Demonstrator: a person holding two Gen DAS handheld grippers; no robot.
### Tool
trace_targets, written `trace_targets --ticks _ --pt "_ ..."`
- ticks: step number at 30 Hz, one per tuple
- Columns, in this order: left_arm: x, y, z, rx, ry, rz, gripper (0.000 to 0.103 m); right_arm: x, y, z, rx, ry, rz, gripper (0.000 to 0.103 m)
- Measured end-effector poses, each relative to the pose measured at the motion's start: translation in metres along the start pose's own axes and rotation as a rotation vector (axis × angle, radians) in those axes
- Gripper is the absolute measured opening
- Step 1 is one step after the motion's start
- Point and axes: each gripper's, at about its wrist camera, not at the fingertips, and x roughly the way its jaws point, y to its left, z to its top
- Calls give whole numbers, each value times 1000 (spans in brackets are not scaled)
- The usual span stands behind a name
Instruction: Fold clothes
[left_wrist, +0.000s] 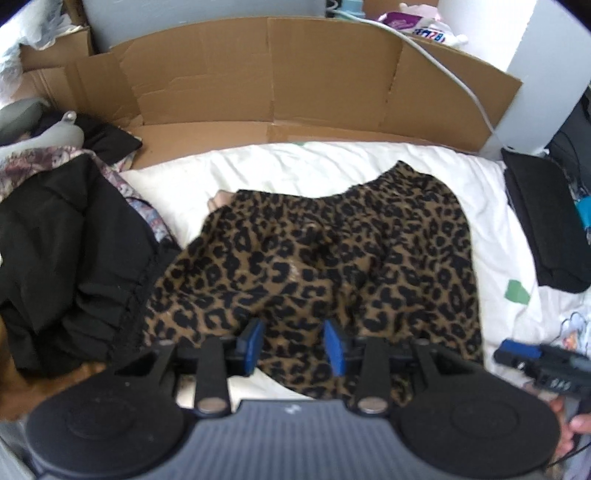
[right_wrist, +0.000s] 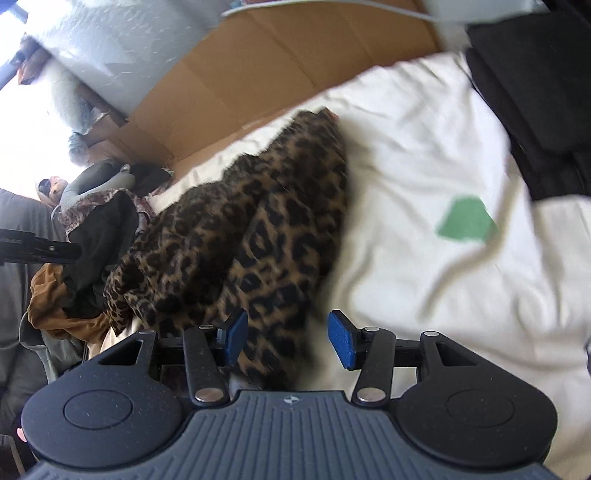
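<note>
A leopard-print garment (left_wrist: 314, 251) lies rumpled across the white bed sheet (left_wrist: 295, 166). My left gripper (left_wrist: 293, 345) hangs over its near edge, its blue pads (left_wrist: 251, 343) apart, the print showing in the gap and nothing pinched. In the right wrist view the same garment (right_wrist: 258, 221) runs from far centre down to the near edge. My right gripper (right_wrist: 288, 338) stands open over the garment's near right border, with the left pad (right_wrist: 236, 330) above the print and the right pad (right_wrist: 341, 339) above bare sheet. The right gripper (left_wrist: 513, 350) also shows at the left view's lower right.
A heap of black and floral clothes (left_wrist: 74, 258) lies to the left, with a brown garment (right_wrist: 55, 302) beside it. A cardboard wall (left_wrist: 277, 74) backs the bed. A black bag (left_wrist: 543, 229) sits at the right edge, near a green patch (left_wrist: 517, 291). A hand (left_wrist: 576, 424) shows at lower right.
</note>
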Motion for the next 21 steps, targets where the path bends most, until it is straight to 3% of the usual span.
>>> trace_targets --ticks 5,10,14,17,18,20,21 --pt "4 -24 -15 -69 -29 7 46 -1 -16 -5 60 -9 62 55" --pt "14 -39 -35 -125 -24 27 49 17 -25 -1 89 41 124 55" --pt "26 -48 -65 -160 7 43 55 37 -28 2 98 106 175 59" --pt "40 -52 -93 -199 64 51 57 43 -24 0 90 124 197 56" --pt "45 -54 -103 -215 87 48 57 43 -23 -1 88 122 200 49" --pt "53 -58 -119 -224 115 37 57 41 -24 -2 85 119 200 13" --pt "57 -61 -127 -226 126 31 57 40 -25 -1 85 119 198 8"
